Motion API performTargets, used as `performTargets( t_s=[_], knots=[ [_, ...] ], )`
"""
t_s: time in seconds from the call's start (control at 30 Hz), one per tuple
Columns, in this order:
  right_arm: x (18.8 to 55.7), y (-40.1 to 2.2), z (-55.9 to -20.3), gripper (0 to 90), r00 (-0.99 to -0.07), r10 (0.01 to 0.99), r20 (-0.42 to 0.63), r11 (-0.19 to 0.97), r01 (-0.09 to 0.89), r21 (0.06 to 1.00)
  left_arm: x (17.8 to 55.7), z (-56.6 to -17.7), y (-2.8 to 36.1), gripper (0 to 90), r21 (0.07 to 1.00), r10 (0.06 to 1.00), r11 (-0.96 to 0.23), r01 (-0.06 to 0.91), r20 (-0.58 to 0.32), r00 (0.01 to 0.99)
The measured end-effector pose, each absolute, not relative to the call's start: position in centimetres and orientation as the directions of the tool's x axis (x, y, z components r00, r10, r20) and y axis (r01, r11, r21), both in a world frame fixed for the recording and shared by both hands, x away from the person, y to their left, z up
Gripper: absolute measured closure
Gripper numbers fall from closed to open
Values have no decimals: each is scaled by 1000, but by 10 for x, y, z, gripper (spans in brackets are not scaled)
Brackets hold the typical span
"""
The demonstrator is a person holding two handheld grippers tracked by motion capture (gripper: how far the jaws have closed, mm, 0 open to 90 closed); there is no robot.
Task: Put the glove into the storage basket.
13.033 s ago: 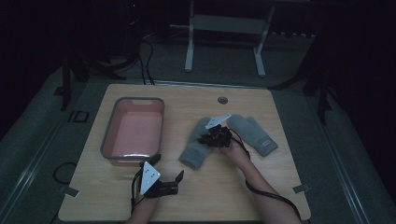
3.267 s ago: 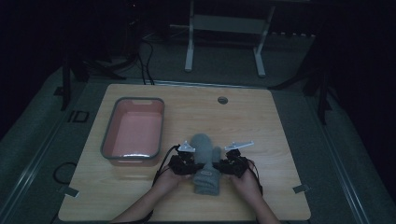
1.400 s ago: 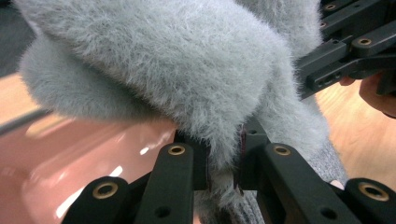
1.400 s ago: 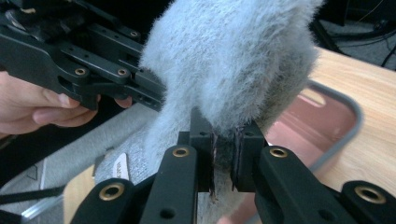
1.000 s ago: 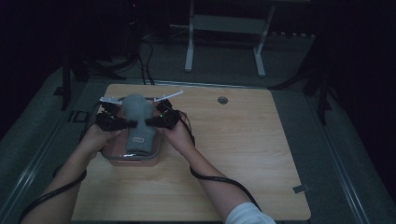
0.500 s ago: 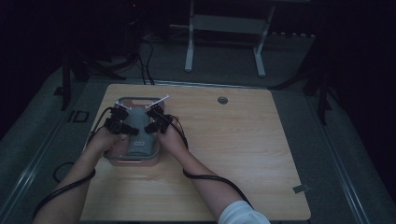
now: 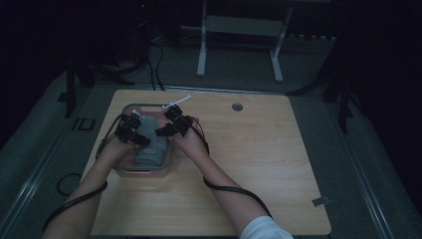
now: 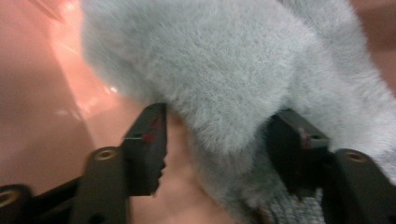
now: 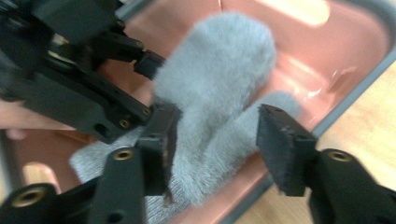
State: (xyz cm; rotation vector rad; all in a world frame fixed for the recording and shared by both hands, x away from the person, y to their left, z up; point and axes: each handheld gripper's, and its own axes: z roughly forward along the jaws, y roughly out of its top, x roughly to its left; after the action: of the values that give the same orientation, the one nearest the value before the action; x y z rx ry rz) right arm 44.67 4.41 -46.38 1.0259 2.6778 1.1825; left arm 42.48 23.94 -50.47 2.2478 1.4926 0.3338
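High view, fluffy grey mitten (image 7: 149, 144) lying in the pink plastic tub (image 7: 144, 172); left gripper (image 7: 133, 133) and right gripper (image 7: 168, 128) both spread wide, jaws released around the fleece

Grey fleece mitten (image 8: 243, 70): cut off by the left gripper view's edges at 12 and 3 o'clock, its outline soft with blur; in the high view its cuff end is covered by the two hands, and in the right gripper view its cuff runs behind that gripper's near jaw at 7 o'clock. Pink tray (image 7: 149, 171): near wall and floor largely hidden under mitten and hands in the high view. Left gripper (image 9: 154, 88): seen across the tray in the right gripper view, blurred, body cropped at 9 o'clock.
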Motion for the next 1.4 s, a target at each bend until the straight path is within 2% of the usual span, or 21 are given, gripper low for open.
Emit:
performTargets(
  t_s=[0.17,0.23,0.27,0.33,0.43,0.7,1.13,1.4],
  knots=[
    [443,25,-452,282,-790,566,237,475,547,689,416,-492,245,251,556,913,-308,773,-57,404],
    [442,17,-449,212,-798,548,252,473,544,693,410,-487,246,209,607,917,-293,739,-41,397],
    [440,13,-448,193,-802,537,260,471,541,696,406,-484,246,174,627,914,-301,718,-23,404],
    [437,6,-446,182,-811,520,267,472,534,702,398,-478,246,158,671,913,-300,678,-4,407],
    [431,-6,-443,171,-835,501,227,498,493,714,387,-467,243,148,718,904,-279,637,-27,427],
    [418,-31,-444,149,-875,465,137,545,405,734,357,-452,211,140,773,841,-314,551,-44,540],
    [390,-79,-455,151,-898,431,93,554,344,758,319,-445,160,141,807,740,-379,453,-30,672],
    [380,-113,-465,151,-892,445,83,561,350,750,304,-454,131,142,810,675,-400,428,-56,736]
  ],
)
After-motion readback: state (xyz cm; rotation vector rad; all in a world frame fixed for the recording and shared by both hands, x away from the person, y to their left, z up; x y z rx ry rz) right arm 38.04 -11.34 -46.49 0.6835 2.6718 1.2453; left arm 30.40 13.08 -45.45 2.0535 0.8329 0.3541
